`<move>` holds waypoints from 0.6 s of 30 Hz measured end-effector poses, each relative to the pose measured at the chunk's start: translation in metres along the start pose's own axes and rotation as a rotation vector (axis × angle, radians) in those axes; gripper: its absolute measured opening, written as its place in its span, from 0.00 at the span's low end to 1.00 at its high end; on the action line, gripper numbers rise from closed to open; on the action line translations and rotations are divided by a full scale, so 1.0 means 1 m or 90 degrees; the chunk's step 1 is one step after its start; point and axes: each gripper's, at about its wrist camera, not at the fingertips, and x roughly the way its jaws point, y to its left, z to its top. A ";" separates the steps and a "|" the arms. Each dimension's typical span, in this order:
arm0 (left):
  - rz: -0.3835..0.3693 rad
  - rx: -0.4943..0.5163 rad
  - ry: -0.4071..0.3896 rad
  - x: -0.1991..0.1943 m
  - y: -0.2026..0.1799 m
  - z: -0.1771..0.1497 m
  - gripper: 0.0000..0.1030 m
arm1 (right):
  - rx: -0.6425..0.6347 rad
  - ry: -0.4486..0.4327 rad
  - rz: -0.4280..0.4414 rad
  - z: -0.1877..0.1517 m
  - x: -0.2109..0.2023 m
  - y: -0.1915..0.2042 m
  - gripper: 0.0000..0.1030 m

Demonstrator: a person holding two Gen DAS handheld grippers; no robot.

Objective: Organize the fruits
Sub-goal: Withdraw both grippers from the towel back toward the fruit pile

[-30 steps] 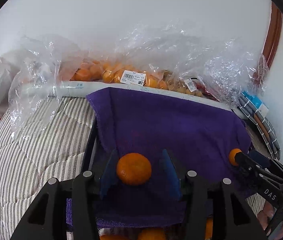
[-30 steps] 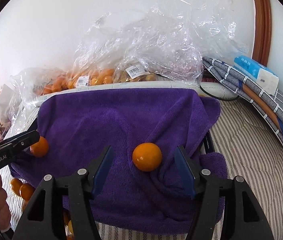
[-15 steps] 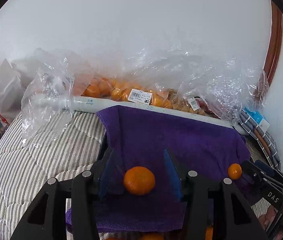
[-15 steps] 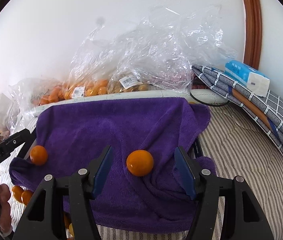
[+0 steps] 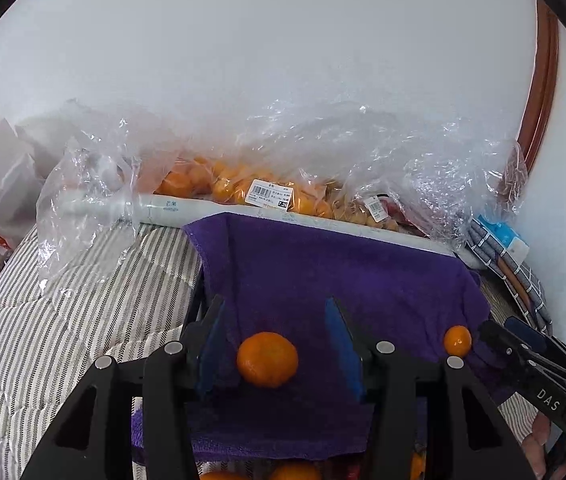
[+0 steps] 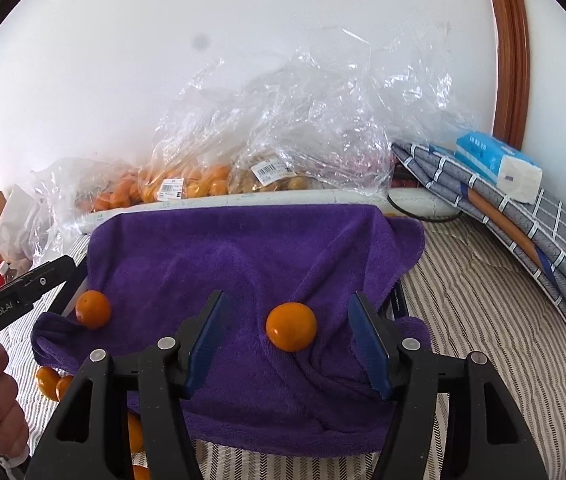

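A purple towel (image 5: 335,276) (image 6: 243,264) is draped over a dark rack on the striped bed. Two mandarins lie on it. One mandarin (image 5: 267,359) (image 6: 92,309) lies between the open blue fingers of my left gripper (image 5: 279,344), not touching either. The other mandarin (image 6: 291,326) (image 5: 457,341) lies between the open fingers of my right gripper (image 6: 289,340), also untouched. Each gripper shows at the edge of the other's view. More mandarins (image 6: 53,384) lie under the towel's near edge.
Clear plastic bags of oranges (image 5: 219,184) (image 6: 179,184) and other fruit lie along the white wall behind a long white tube (image 5: 171,210). Folded grey checked cloth (image 6: 523,216) with a blue tissue pack (image 6: 499,164) is at right. A striped quilt (image 5: 63,312) covers the bed.
Both grippers have drawn back and up from the towel, so the towel and mandarins sit lower and smaller in view. Both mandarins stay on the towel.
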 end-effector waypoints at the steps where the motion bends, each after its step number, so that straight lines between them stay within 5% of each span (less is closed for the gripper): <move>1: 0.006 0.004 0.000 0.000 -0.001 0.000 0.46 | -0.001 0.000 -0.001 0.000 -0.002 0.001 0.59; 11: -0.032 0.009 -0.015 -0.029 -0.001 0.002 0.46 | -0.001 0.021 0.008 -0.020 -0.054 0.013 0.56; 18: -0.026 0.008 0.009 -0.061 0.022 -0.027 0.49 | -0.026 0.048 0.031 -0.050 -0.078 0.029 0.51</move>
